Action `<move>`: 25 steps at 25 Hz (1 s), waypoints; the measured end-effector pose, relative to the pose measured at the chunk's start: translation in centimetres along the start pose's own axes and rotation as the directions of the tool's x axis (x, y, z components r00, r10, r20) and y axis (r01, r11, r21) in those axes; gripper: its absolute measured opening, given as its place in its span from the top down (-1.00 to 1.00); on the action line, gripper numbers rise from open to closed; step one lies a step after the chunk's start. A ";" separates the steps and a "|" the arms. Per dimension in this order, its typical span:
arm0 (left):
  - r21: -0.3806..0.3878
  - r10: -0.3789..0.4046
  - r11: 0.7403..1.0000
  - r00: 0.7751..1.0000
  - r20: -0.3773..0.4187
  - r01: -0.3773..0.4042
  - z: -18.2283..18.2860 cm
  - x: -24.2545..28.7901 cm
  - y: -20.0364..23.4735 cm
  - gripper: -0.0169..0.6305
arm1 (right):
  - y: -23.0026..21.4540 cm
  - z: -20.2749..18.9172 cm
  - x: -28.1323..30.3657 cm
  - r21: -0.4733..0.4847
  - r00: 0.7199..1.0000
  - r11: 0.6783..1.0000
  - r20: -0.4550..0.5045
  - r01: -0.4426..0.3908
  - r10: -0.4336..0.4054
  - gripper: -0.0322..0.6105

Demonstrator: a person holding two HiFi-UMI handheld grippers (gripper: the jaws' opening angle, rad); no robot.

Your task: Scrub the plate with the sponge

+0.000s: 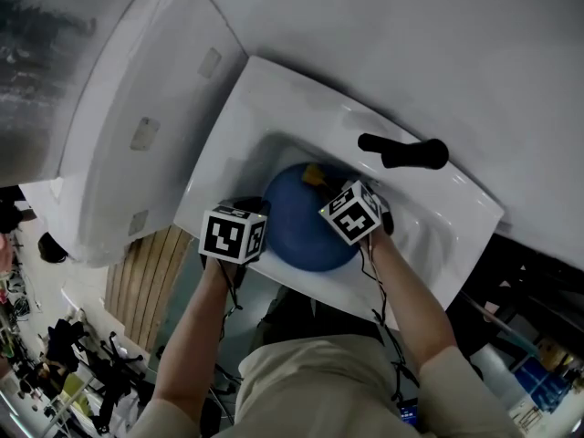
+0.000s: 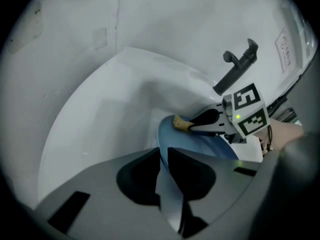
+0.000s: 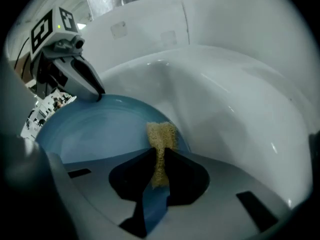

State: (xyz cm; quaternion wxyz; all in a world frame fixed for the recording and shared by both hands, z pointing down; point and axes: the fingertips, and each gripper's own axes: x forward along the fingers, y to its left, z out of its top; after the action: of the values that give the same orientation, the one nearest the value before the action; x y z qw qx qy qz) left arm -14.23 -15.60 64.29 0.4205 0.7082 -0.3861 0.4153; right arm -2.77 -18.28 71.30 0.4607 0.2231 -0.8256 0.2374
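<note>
A blue plate (image 1: pixel 306 222) sits tilted in the white sink basin (image 1: pixel 274 149). My left gripper (image 2: pixel 164 156) grips the plate's rim (image 2: pixel 165 139) at its near left edge, the jaws closed on the thin rim. My right gripper (image 3: pixel 159 154) is shut on a yellow sponge (image 3: pixel 161 136), squeezed narrow between the jaws, its free end resting against the plate's (image 3: pixel 100 126) far right face. In the head view the sponge (image 1: pixel 315 175) shows at the plate's top edge beside the right gripper (image 1: pixel 339 190). The left gripper (image 1: pixel 254 210) sits at the plate's left edge.
A black tap handle (image 1: pixel 406 152) lies on the sink deck behind the basin. A white toilet cistern and lid (image 1: pixel 137 126) stand left of the sink. The sink's curved white wall (image 3: pixel 240 114) rises close on the right of the sponge.
</note>
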 end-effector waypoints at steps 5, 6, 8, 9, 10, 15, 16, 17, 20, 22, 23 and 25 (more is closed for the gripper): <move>0.018 0.013 1.000 1.000 0.007 -0.013 0.2 0.1 0.1 0.78 | -0.7 -4.0 -1.9 0.001 0.996 0.999 -0.082 0.037 -0.036 0.70; 0.022 0.018 1.000 1.000 0.012 -0.018 0.2 0.0 0.1 0.78 | -0.3 -4.7 -2.4 0.000 0.995 0.999 -0.095 0.035 -0.035 0.70; 0.029 0.030 0.999 0.999 0.020 -0.031 0.2 0.0 0.2 0.79 | 0.9 -5.9 -3.6 -0.004 0.992 1.000 -0.121 0.019 -0.020 0.70; 0.031 0.035 0.999 0.999 0.022 -0.035 0.2 0.0 0.3 0.80 | 1.8 -6.5 -4.2 -0.004 0.991 1.000 -0.132 0.001 -0.002 0.70; 0.032 0.039 0.999 0.999 0.022 -0.039 0.2 0.0 0.3 0.80 | 2.8 -7.0 -4.8 0.000 0.990 1.000 -0.141 -0.026 0.026 0.70; 0.052 0.070 0.996 0.997 0.026 -0.071 0.1 0.0 0.4 0.85 | 8.7 -7.8 -7.5 0.060 0.971 0.981 -0.144 -0.184 0.190 0.70; 0.055 0.072 0.996 0.997 0.027 -0.074 0.1 0.1 0.4 0.85 | 9.9 -7.4 -8.0 0.058 0.967 0.976 -0.136 -0.211 0.217 0.70; 0.055 0.071 0.996 0.997 0.027 -0.072 0.0 0.1 0.3 0.85 | 11.0 -6.8 -8.5 0.049 0.961 0.969 -0.123 -0.243 0.247 0.70; 0.052 0.046 0.998 0.999 0.016 -0.047 -0.1 0.1 0.1 0.84 | 14.4 -4.4 -9.2 0.000 0.932 0.935 -0.072 -0.356 0.355 0.70; 0.059 0.028 0.998 1.000 0.006 -0.028 -0.1 0.1 -0.1 0.82 | 15.8 -2.5 -8.8 -0.021 0.906 0.906 -0.016 -0.423 0.423 0.70; 0.058 0.020 0.998 1.000 0.002 -0.020 -0.1 0.1 -0.1 0.82 | 16.1 -1.5 -8.3 -0.020 0.895 0.895 0.015 -0.445 0.445 0.70; 0.037 -0.002 0.999 1.000 -0.007 0.002 -0.3 0.1 0.0 0.82 | 15.6 0.2 -7.0 0.009 0.884 0.886 0.075 -0.463 0.462 0.70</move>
State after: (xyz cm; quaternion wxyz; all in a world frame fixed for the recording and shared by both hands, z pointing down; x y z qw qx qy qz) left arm -14.27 -15.37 64.52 0.4091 0.7146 -0.3763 0.4247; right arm -8.76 -5.04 62.26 0.3585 0.0344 -0.8674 0.3434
